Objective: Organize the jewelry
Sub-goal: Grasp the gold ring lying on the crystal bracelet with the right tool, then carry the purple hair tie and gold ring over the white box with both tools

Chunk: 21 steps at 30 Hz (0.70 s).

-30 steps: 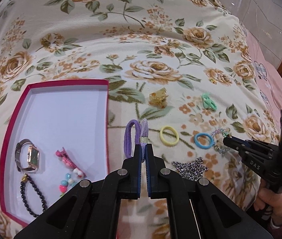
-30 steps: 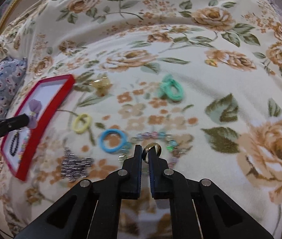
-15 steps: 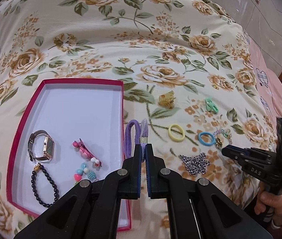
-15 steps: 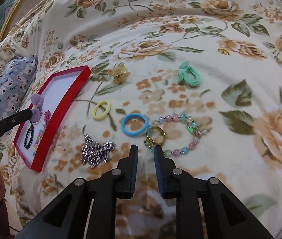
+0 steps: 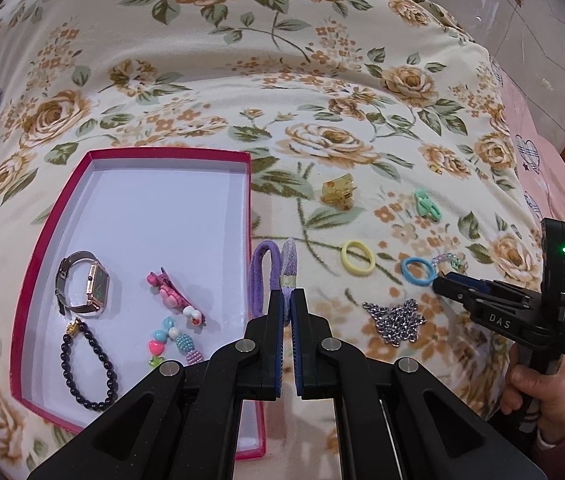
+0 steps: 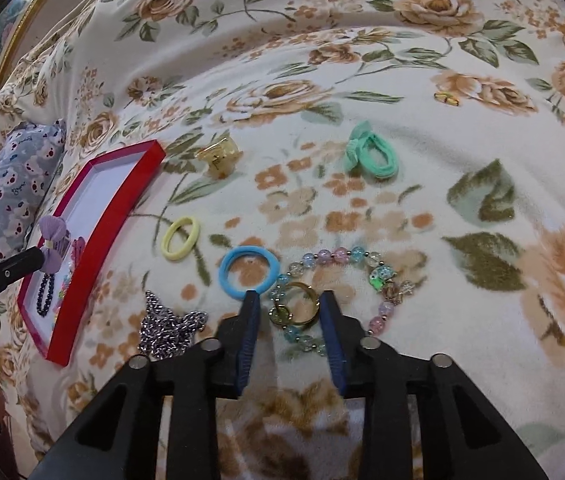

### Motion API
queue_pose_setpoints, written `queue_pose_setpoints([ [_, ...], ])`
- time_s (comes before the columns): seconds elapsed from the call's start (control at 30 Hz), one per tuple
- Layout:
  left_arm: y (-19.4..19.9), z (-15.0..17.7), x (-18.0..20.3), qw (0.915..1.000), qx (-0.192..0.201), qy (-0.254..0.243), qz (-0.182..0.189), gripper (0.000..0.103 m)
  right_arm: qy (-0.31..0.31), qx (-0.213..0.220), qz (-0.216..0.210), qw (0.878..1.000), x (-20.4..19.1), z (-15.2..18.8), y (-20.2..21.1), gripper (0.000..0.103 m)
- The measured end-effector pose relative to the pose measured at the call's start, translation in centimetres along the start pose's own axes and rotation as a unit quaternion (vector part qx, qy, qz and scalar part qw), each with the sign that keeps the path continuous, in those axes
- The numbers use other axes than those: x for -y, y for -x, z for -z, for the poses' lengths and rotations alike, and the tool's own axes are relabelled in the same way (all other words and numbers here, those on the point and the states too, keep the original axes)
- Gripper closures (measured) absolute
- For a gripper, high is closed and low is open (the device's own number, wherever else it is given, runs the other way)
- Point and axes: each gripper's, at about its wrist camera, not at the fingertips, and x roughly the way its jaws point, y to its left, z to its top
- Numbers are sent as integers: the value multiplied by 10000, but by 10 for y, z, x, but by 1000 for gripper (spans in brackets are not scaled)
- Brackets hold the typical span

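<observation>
My left gripper (image 5: 287,298) is shut on a purple hair tie (image 5: 270,276) and holds it above the right edge of the red box (image 5: 248,200). The box holds a watch (image 5: 86,284), a black bead bracelet (image 5: 90,364), a pink clip (image 5: 174,298) and coloured beads (image 5: 178,342). My right gripper (image 6: 290,304) is open, its jaws on either side of a gold ring (image 6: 294,310) that lies on a pastel bead bracelet (image 6: 342,258). The blue ring tie (image 6: 248,272) touches the left fingertip (image 6: 251,300).
On the floral blanket lie a yellow hair tie (image 6: 180,238), a silver chain (image 6: 166,328), an amber claw clip (image 6: 218,156) and a green hair tie (image 6: 370,154). A patterned pillow (image 6: 10,196) lies left of the box. The right gripper (image 5: 448,284) shows in the left wrist view.
My right gripper let go of the gold ring, opened wide and now straddles it on the bead bracelet. My left gripper drew back and up with the purple tie.
</observation>
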Motion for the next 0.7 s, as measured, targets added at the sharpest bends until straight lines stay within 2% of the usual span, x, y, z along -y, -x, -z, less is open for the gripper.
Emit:
queue_pose_setpoints([
  [0.23, -1, 0, -1, 10000, 1, 0, -4, 100, 138, 252, 41, 9996, -10, 2, 19, 80],
  [0.7, 20, 11, -39, 9990, 233, 280, -255, 100, 760, 193, -641, 9949, -89, -12, 9, 80],
])
